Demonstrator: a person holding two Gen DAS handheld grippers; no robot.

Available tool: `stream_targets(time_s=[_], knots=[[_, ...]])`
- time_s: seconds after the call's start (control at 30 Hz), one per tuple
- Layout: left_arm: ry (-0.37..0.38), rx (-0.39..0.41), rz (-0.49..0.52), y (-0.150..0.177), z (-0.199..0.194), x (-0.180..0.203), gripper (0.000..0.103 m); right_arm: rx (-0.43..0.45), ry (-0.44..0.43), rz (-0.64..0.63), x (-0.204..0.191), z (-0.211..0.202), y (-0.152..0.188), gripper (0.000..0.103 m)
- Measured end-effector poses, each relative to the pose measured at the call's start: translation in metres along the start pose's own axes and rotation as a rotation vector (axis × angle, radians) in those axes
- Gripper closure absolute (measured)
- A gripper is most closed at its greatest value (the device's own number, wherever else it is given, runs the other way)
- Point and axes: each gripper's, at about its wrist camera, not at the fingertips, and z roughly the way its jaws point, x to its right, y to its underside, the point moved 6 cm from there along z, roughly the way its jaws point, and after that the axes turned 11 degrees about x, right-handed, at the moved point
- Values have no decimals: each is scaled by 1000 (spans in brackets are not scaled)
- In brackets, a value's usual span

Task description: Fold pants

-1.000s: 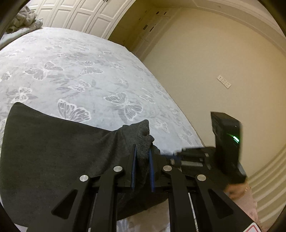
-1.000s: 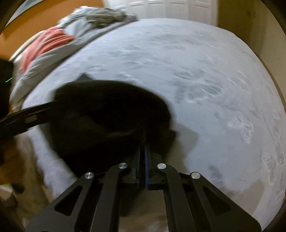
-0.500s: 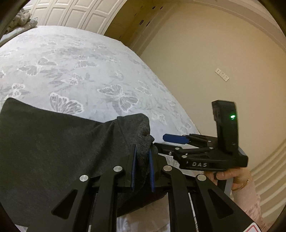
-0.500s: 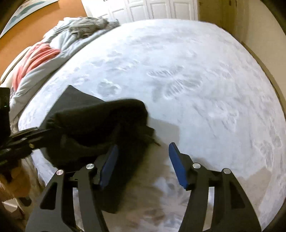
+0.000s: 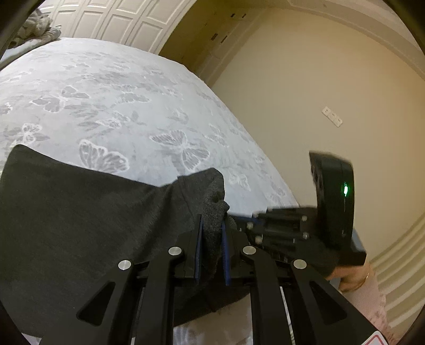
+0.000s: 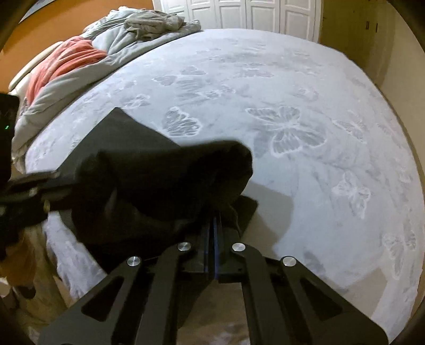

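Dark grey pants (image 5: 79, 212) spread near bed (image 5: 119, 106) edge, one corner bunched and lifted. Left gripper (image 5: 212, 231) jaws clenched on that fabric. Right gripper (image 6: 213, 228) jaws closed, pinching pants fold. Wall socket (image 5: 332, 119) seen only in left view; crumpled bedding (image 6: 106, 45) clearer in right.

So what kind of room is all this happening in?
Most likely a bedroom. The dark pants lie on a wide bed with a butterfly-patterned cover, a rumpled duvet is bunched at its far side, and white panelled closet doors stand behind.
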Motion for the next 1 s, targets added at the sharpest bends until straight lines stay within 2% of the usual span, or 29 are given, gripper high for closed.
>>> stream_targets(time_s=[0.1,0.23,0.53,0.67,0.77,0.8,0.83,0.9,0.97,1.0], knots=[[1,26,-18,-9,-6,-3,93,-31,-7,8,-4,4,5,102],[-5,34,-25,-13,-10,-6,93,23,92,34,14,-5,-3,98],[-10,27,-24,-12,-6,-8,93,-15,86,35,26,17,-1,98],[-13,29,-22,-12,-7,-8,93,-11,57,-9,11,8,-1,101],[-15,27,-24,-11,-7,-10,93,27,55,-53,3,-1,-2,100],[-16,27,-24,-11,-7,-10,93,32,68,-60,4,-1,-2,91],[-17,26,-24,-11,-7,-10,93,35,80,-61,6,0,-3,74],[-17,25,-24,-10,-7,-10,93,45,102,-58,10,3,-5,61],[-19,25,-23,-11,-8,-10,93,33,96,-47,14,10,-5,62],[-16,25,-24,-10,-8,-10,93,27,82,-34,15,14,-5,66]])
